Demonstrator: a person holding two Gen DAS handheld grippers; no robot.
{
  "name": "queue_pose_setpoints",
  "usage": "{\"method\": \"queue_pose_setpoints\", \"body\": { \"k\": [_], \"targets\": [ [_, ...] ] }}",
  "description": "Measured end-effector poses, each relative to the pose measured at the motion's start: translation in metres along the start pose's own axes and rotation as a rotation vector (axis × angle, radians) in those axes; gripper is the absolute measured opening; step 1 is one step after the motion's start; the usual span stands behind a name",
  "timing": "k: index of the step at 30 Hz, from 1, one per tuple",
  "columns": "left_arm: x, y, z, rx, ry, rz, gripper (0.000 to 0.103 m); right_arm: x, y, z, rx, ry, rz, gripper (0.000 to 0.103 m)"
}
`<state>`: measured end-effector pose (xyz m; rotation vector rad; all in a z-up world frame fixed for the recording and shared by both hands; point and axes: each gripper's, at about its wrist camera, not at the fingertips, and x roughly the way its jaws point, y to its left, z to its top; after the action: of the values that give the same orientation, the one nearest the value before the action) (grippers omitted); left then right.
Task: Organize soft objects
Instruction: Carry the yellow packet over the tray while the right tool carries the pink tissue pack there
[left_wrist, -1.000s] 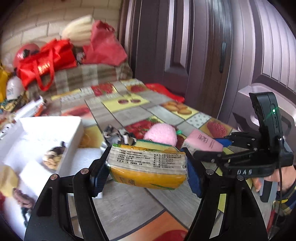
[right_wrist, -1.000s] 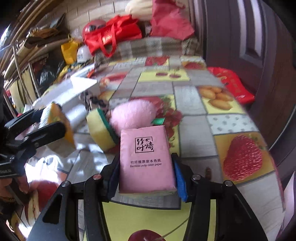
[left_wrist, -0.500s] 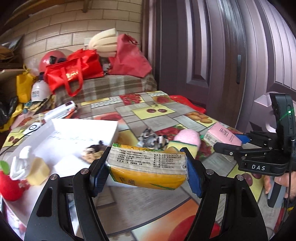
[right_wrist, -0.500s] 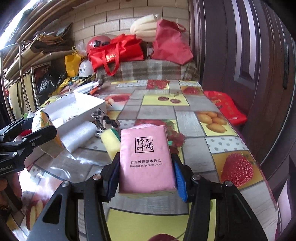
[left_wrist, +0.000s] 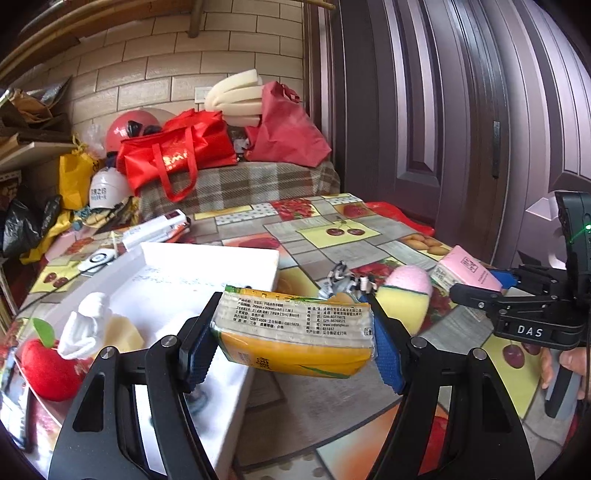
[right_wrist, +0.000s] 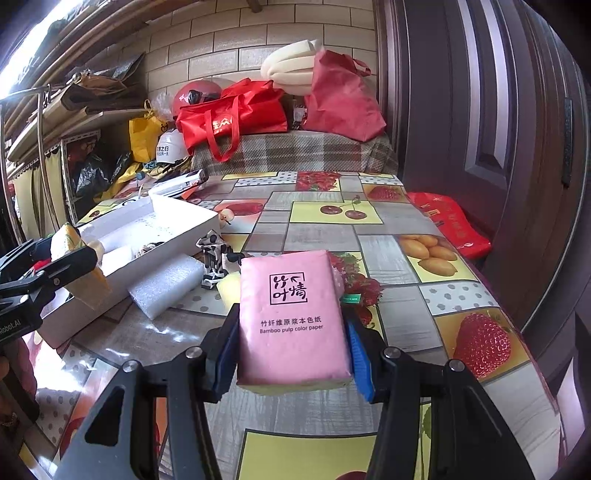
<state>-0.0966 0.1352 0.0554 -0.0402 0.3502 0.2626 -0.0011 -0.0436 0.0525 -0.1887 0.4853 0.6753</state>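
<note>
left gripper (left_wrist: 295, 347): fingers clamped from both sides on a yellow tissue pack (left_wrist: 295, 332), carried above the bench, tilted slightly downward
right gripper (right_wrist: 291, 354): fingers pressed against the sides of a pink tissue pack (right_wrist: 291, 317), lifted, angled downward
person's hand (left_wrist: 565, 365): wrapped around the right gripper's handle

Yellow plastic-wrapped tissue pack (left_wrist: 295, 334) lying sideways in the air, squeezed at both ends, beside the white foam box (left_wrist: 207, 266), pink bamboo-paper tissue pack (right_wrist: 293, 317) held flat, label up, right of that box, above the table.
</note>
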Motion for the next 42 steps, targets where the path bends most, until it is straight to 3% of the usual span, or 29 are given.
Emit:
{"method": "queue_pose_setpoints", "body": {
  "k": [8, 22, 30, 42],
  "targets": [
    [0.001, 0.024, 0.003, -0.064, 0.000, 0.034, 0.073, -0.001, 0.016, 0.003, 0.005, -0.053, 0.015, 0.052],
    [-0.004, 0.072, 0.020, -0.124, -0.068, 0.127, 0.073, 0.018, 0.085, 0.020, -0.126, -0.118, 0.062, 0.052],
    [0.016, 0.106, 0.024, -0.126, -0.024, 0.167, 0.073, 0.040, 0.115, 0.034, -0.125, -0.142, 0.090, 0.052],
    [0.014, 0.162, 0.023, -0.298, -0.021, 0.220, 0.073, 0.077, 0.172, 0.057, -0.129, -0.154, 0.154, 0.052]
  ]
}}
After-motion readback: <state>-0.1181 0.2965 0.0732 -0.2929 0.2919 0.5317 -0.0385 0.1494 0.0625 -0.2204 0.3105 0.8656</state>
